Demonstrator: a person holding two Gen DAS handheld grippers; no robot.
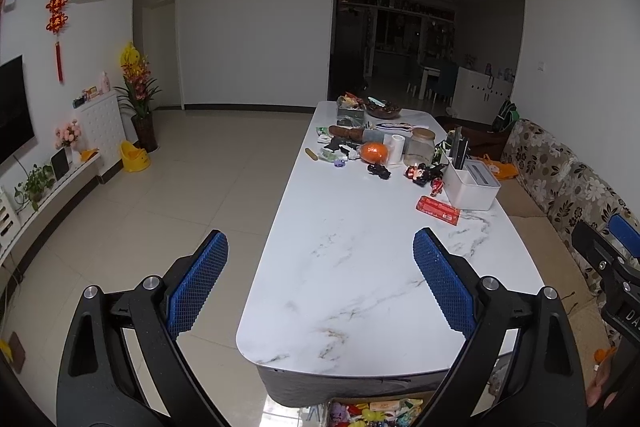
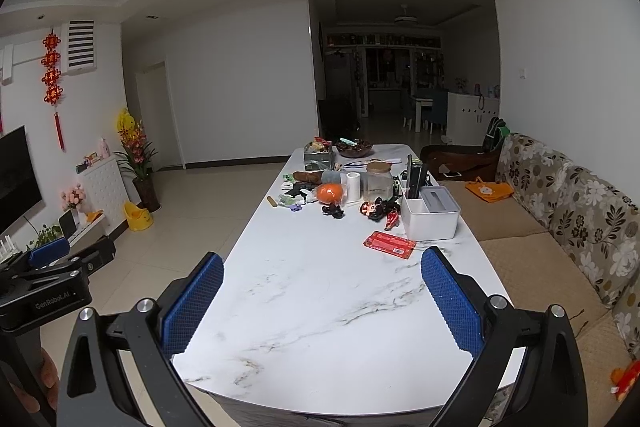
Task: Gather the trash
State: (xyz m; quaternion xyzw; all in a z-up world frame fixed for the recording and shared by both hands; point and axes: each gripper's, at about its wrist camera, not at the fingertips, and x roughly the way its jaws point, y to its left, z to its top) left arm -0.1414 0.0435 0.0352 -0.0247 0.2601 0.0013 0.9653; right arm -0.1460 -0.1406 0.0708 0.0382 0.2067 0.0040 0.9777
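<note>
A white marble table [image 1: 360, 267] [image 2: 320, 307] carries clutter at its far half: a red flat packet [image 1: 438, 209] [image 2: 389, 244], an orange bag [image 1: 375, 152] [image 2: 330, 193], small wrappers and toys [image 1: 340, 157] [image 2: 296, 203]. My left gripper [image 1: 320, 251] is open and empty, above the table's near left edge. My right gripper [image 2: 322, 269] is open and empty, above the table's near end. The red packet lies just beyond the right gripper's right finger [image 2: 452, 303]. Each gripper also shows at the edge of the other's view [image 1: 612, 259] [image 2: 52, 263].
A white box [image 1: 472, 187] [image 2: 430, 213], a glass jar [image 1: 419, 147] [image 2: 379, 181], a paper roll [image 2: 353, 187] and a bowl [image 1: 384, 109] stand on the table. A floral sofa [image 2: 560, 227] runs along the right. A box of toys [image 1: 376, 411] sits under the table's near end. Tiled floor lies to the left.
</note>
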